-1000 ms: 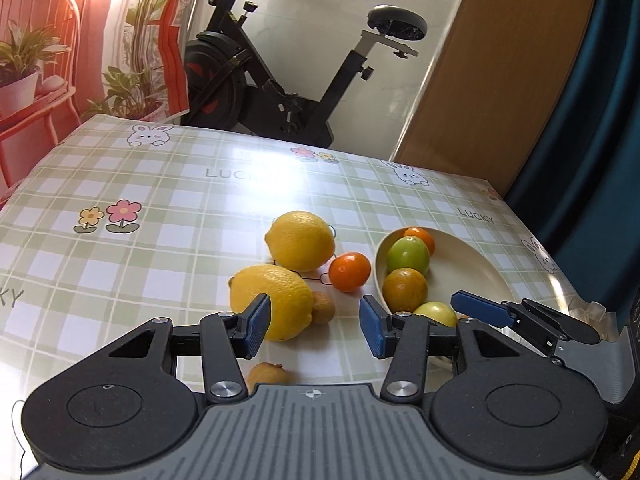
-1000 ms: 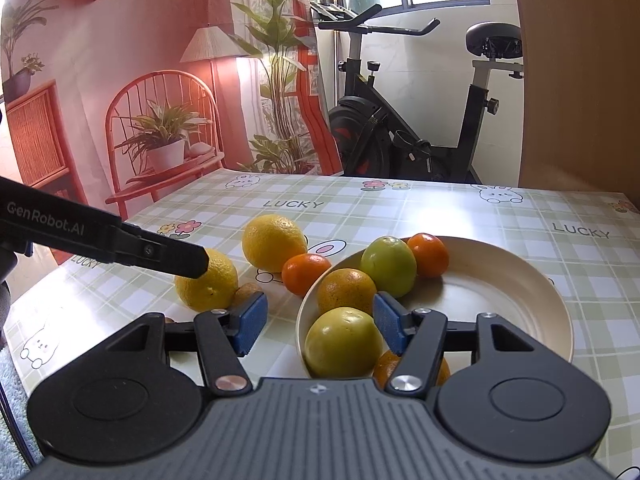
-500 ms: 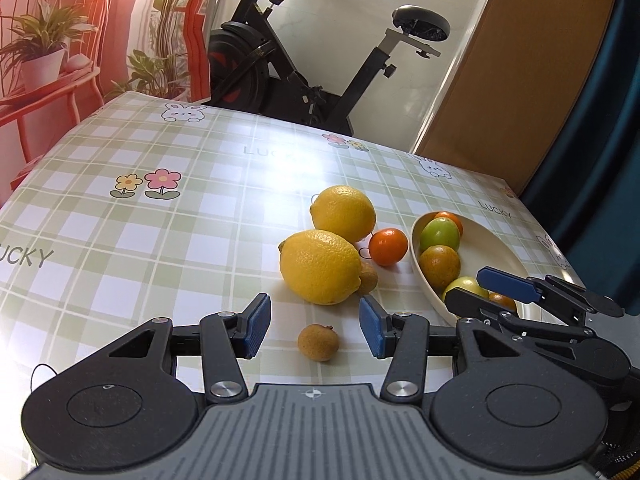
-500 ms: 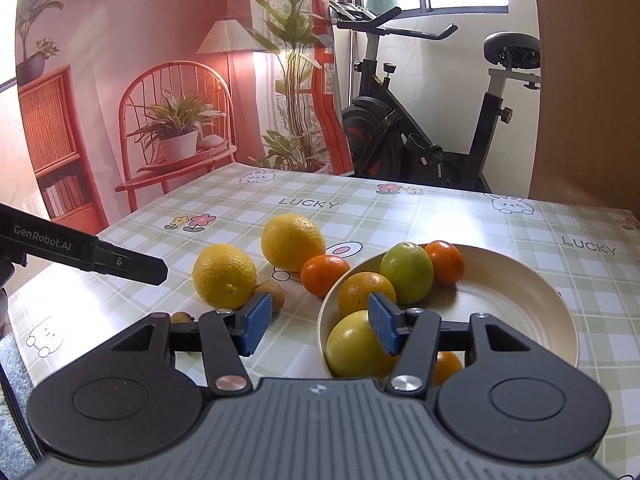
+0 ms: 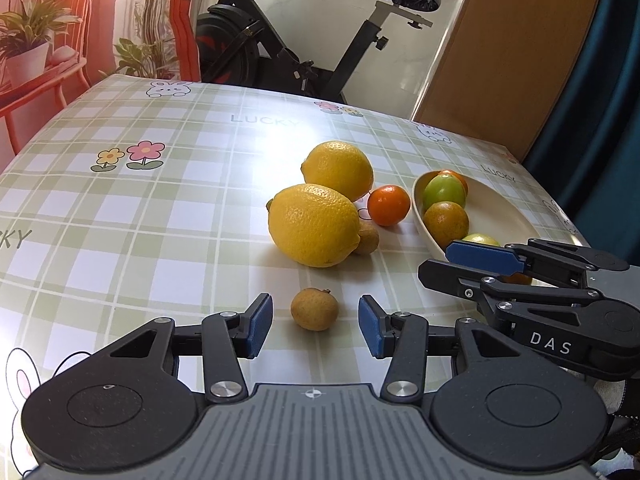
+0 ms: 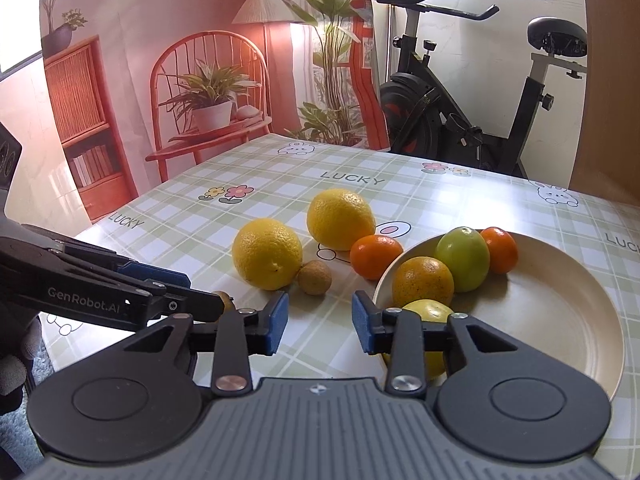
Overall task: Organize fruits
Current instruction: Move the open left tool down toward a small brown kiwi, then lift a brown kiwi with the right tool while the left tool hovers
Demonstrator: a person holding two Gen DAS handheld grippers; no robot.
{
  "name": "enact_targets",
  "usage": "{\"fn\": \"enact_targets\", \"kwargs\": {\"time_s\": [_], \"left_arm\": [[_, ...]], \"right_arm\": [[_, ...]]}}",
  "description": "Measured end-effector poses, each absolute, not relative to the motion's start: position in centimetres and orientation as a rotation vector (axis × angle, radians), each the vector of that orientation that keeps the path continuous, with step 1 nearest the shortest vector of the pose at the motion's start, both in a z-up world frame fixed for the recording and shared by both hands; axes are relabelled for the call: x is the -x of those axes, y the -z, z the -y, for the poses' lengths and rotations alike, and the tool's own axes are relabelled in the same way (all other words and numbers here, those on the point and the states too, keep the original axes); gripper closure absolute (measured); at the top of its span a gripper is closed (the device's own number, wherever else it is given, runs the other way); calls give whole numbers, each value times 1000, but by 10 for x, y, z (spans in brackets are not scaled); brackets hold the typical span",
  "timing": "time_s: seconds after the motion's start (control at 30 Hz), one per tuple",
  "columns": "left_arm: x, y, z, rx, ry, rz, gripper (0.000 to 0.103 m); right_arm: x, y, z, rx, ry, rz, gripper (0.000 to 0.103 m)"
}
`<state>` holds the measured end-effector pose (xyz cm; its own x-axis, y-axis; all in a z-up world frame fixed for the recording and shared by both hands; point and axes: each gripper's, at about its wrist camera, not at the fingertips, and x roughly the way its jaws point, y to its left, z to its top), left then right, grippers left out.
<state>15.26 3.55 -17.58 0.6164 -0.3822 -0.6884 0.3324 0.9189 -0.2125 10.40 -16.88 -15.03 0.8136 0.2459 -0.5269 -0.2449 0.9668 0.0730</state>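
My left gripper (image 5: 315, 326) is open, with a small brown longan (image 5: 314, 309) on the table just ahead between its pads. Beyond lie a near lemon (image 5: 314, 231), a far lemon (image 5: 338, 170), a second longan (image 5: 367, 238) and a mandarin (image 5: 389, 205). A cream plate (image 5: 504, 216) at right holds green, orange and yellow fruits. My right gripper (image 6: 319, 323) is open and empty above the table by the plate's (image 6: 560, 320) left rim. It also shows in the left wrist view (image 5: 480, 258). The left gripper's fingers (image 6: 160, 288) hide most of the first longan in the right wrist view.
The table has a green checked cloth (image 5: 160, 208). An exercise bike (image 5: 304, 40) stands behind its far edge. A wooden panel (image 5: 520, 40) and a dark curtain are at the right. A backdrop with a red chair and plants (image 6: 208, 96) is at the left.
My left gripper has pulled back and left from the lemons, and the small longan now sits between its pads. My right gripper has drawn back and shifted left off the plate.
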Motion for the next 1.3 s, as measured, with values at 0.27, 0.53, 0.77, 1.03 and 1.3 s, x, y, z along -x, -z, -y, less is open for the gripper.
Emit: {"fn": "enact_targets", "kwargs": {"time_s": [0.27,0.53,0.77,1.03,1.3], "left_arm": [[-152,178,-31,36,389,-801,66],[-151,177,-34,36,385,-796,75],[-151,178,-35,43,373,-796,75],[-148,178,-37,51,361,-794,75],[-148,178,-40,65,357,-792,75]], "right_arm": [[-118,154,170,6,-267,-599,65],[-135,155,158,82,-286,-608,65],[-139,159,156,101,-290,-627,65],[-140,160,158,100,-284,-629,65],[-150,159,153,147,-296,-632,65]]}}
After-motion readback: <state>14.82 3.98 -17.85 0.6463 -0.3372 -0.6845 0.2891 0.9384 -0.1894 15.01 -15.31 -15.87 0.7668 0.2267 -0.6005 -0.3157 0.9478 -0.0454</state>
